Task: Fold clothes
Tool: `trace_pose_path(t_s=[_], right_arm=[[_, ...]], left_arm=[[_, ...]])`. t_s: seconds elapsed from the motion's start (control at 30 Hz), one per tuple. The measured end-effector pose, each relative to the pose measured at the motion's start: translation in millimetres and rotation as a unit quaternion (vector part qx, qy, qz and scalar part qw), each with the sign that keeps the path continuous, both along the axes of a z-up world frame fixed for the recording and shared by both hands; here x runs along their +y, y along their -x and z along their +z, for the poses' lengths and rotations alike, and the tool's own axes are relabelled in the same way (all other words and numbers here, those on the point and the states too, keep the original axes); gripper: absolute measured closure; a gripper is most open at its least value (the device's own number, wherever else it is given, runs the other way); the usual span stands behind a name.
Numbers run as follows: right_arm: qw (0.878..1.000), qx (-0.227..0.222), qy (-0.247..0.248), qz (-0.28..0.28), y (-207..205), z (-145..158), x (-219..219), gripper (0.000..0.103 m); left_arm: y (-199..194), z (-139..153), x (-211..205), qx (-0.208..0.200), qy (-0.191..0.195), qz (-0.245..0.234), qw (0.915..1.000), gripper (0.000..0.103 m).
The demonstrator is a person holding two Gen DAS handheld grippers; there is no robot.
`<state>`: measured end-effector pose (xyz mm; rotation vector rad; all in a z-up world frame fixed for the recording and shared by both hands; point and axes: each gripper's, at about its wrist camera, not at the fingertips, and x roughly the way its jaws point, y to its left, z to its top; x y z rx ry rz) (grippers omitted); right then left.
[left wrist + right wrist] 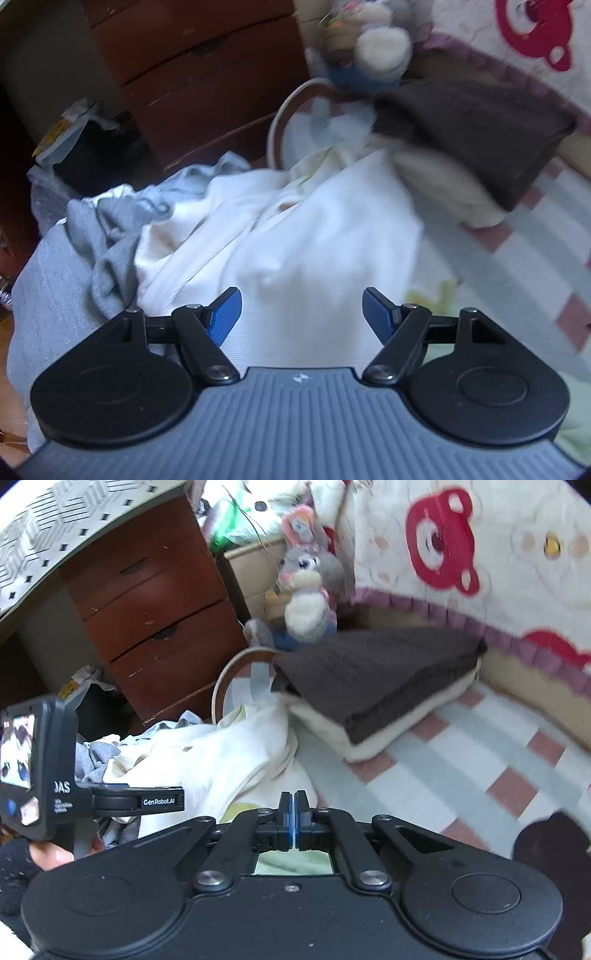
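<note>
Bed (480,746), checked sheet in pale blue, white and pink; bear-print quilt (498,554) along its far side; brown drawers (155,620) beyond the bed's corner; white garment (295,236) rumpled on the bed, directly ahead of the left claw; grey clothes (92,236) heaped touching it on the left; folded stack (376,686), dark brown over cream, on the sheet just beyond the white garment; plush rabbit (310,590) upright behind the stack; left claw (302,314) released, blue pads apart above the white garment, nothing gripped; right claw (294,819) clenched, pads together, whether cloth is pinched cannot be told.
</note>
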<state>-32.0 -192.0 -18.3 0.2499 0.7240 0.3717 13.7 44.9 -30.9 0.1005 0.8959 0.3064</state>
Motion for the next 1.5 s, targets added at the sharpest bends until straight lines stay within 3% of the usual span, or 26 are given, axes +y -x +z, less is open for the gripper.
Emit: trace_pose_path(t_s=[0.2,0.23,0.27,0.33,0.4,0.47,0.53,0.63,0.67,0.73,0.8,0.83,0.87,0.93,1.0,1.1,1.2,1.23,1.3,1.4,1.5], right_arm=[[0.997,0.060,-0.048,0.013,-26,-36,13,0.092],[0.996,0.070,-0.061,0.017,-30,-42,16,0.085],[0.994,0.079,-0.075,0.020,-34,-47,20,0.067],[0.988,0.099,-0.115,0.029,-45,-57,29,0.048],[0.980,0.110,-0.158,0.048,-58,-67,40,0.047],[0.970,0.119,-0.202,0.065,-77,-78,50,0.037],[0.962,0.138,-0.228,0.064,-97,-91,63,0.035],[0.961,0.159,-0.222,0.035,-128,-112,84,0.032],[0.962,0.167,-0.215,0.017,-136,-118,91,0.023],[0.965,0.180,-0.187,-0.024,-150,-130,107,0.018],[0.965,0.164,-0.204,-0.015,-153,-132,116,0.037],[0.966,0.148,-0.213,0.000,-150,-128,118,0.072],[0.968,0.128,-0.217,0.012,-144,-120,116,0.085],[0.970,0.089,-0.226,0.033,-133,-104,112,0.087],[0.967,0.050,-0.247,0.037,-118,-83,95,0.089],[0.963,-0.012,-0.267,0.014,-93,-54,52,0.089],[0.966,-0.067,-0.249,-0.026,-67,-27,12,0.090],[0.968,-0.083,-0.233,-0.041,-59,-20,0,0.090],[0.972,-0.105,-0.202,-0.064,-45,-10,-12,0.090],[0.976,-0.115,-0.160,-0.091,-29,-2,-29,0.090],[0.978,-0.120,-0.132,-0.108,-21,0,-44,0.090]], left_arm=[[10,-7,49,-0.080,0.041,0.001,0.9960,0.033],[8,-7,55,-0.078,0.038,0.004,0.9962,0.036],[7,-9,62,-0.076,0.037,0.010,0.9963,0.040],[4,-13,78,-0.074,0.040,0.024,0.9962,0.048],[3,-15,99,-0.076,0.047,0.039,0.9952,0.059],[3,-16,116,-0.082,0.037,0.059,0.9942,0.063],[4,-14,130,-0.091,0.024,0.077,0.9926,0.063],[6,-13,145,-0.102,0.032,0.083,0.9908,0.056],[5,-15,148,-0.098,0.052,0.073,0.9911,0.052],[4,-22,152,-0.081,0.117,0.052,0.9885,0.045],[2,-31,153,-0.064,0.165,0.038,0.9834,0.036],[1,-34,150,-0.062,0.159,0.033,0.9848,0.035],[0,-37,144,-0.060,0.129,0.024,0.9896,0.035],[-1,-42,130,-0.053,0.055,-0.002,0.9971,0.034],[-2,-48,112,-0.041,-0.037,-0.039,0.9977,0.031],[-4,-53,97,-0.035,-0.096,-0.057,0.9931,0.032],[-1,-53,92,-0.042,-0.087,-0.084,0.9918,0.042],[-1,-56,87,-0.043,-0.109,-0.096,0.9884,0.046],[-2,-61,77,-0.043,-0.153,-0.112,0.9809,0.073],[-4,-53,72,-0.066,-0.159,-0.119,0.9777,0.085],[-8,-41,70,-0.100,-0.172,-0.132,0.9711,0.090]])
